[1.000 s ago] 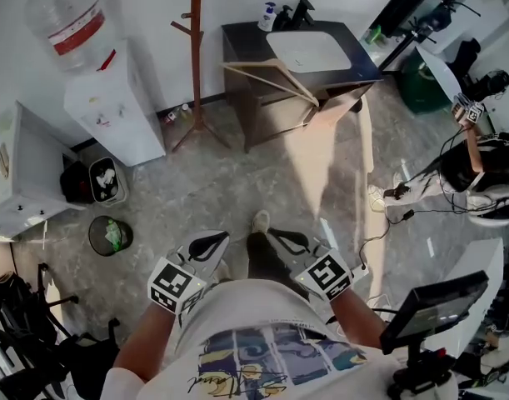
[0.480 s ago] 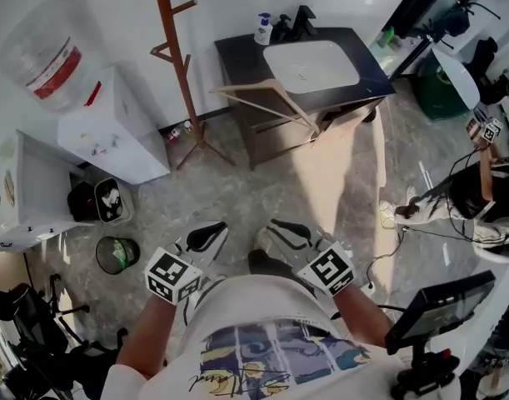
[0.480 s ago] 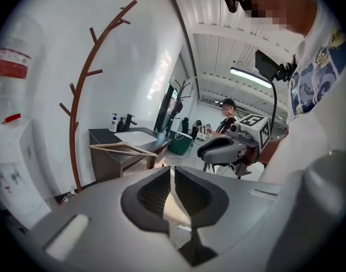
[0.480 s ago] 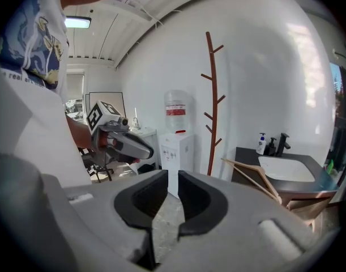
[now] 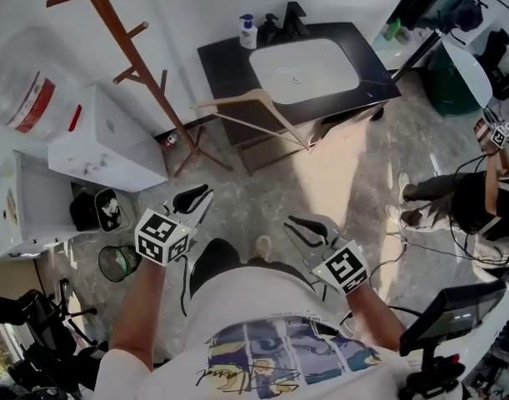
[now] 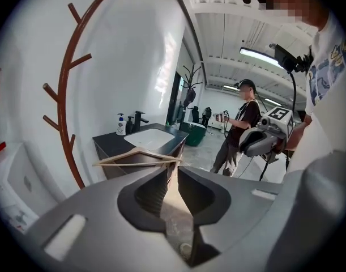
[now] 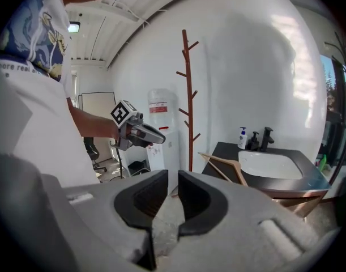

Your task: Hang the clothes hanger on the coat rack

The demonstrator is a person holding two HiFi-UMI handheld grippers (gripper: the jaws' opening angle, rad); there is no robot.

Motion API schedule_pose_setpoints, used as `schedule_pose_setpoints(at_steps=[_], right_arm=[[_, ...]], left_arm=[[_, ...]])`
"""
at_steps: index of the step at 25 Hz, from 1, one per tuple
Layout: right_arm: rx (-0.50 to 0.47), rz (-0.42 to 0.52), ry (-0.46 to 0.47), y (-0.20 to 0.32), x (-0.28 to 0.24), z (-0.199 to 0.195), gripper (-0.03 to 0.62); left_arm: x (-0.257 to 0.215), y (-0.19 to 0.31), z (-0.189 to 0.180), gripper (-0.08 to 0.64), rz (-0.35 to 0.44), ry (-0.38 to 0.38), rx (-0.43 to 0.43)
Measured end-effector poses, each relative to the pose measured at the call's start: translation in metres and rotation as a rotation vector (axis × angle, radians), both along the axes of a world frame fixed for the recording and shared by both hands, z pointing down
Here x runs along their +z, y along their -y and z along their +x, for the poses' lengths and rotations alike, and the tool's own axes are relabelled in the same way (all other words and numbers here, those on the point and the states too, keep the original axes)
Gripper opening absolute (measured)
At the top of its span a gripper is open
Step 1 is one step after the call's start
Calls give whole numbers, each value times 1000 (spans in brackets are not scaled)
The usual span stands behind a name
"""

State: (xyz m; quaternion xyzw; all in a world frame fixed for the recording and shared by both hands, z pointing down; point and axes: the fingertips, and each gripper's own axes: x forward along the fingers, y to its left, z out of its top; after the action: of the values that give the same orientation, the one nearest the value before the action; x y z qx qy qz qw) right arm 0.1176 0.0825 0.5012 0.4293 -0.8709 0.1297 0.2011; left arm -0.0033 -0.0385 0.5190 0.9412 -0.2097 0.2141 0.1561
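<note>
Grippers are held low, just ahead of the wearer's white printed shirt (image 5: 262, 340), both pointed toward the far wall. Left gripper (image 5: 202, 192): jaws have just been opening and are seen parted by a narrow slit; nothing is between them. Right gripper (image 5: 292, 222): jaws are likewise set only slightly apart, nothing gripped. The 2 grippers are kept apart from each other, with 1 shoe (image 5: 260, 244) seen on the grey floor between them. At near left, a round bin (image 5: 115, 261) with a green liner is placed on the floor.

Clothes hanger (image 5: 287, 118), pale wood, is found farther out, leaned against the front edge of the dark vanity (image 5: 225, 57). It is touched by neither gripper and is well apart from both. A white basin (image 5: 304, 69) is set into the vanity top, with a soap bottle (image 5: 247, 32) and a black tap (image 5: 289, 17) at its far edge.

Coat rack (image 5: 137, 65), red-brown with short pegs, is stood left of the vanity by the far wall, with a white water dispenser (image 5: 104, 136) on its left. Hanger is not yet on the rack. A second person (image 5: 462, 198) is seen at the right edge.
</note>
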Motion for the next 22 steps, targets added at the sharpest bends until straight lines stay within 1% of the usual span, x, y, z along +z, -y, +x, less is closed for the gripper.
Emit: schedule_pose_setpoints(at_steps=[3,6,9,11,14,16,19,20,22], right_arm=[[38,-14,15,13,6,15,57],[79,-30,26,28,13,22,57],[119,-48,31,46,17,25,57],[146,-49,32,62,14,29,55],[176,-48,25,88,10,32,55],[191,-58,19,103,9,33,55],[195,-82,16,124,15,29,55],[194,-92,15,131,18,27,55],[198,-114,14,141,23,21,55]], left_arm=[[11,41,5,61,19,61,-8],[28,86,10,63,43,126,-9],[45,128,15,76,48,167,-8],[56,156,18,89,23,166,-23],[72,199,16,107,-53,133,-83],[83,222,16,123,-90,126,-96],[98,253,20,161,-81,172,-51],[104,262,23,167,-70,196,-26],[118,275,29,206,-49,252,36]])
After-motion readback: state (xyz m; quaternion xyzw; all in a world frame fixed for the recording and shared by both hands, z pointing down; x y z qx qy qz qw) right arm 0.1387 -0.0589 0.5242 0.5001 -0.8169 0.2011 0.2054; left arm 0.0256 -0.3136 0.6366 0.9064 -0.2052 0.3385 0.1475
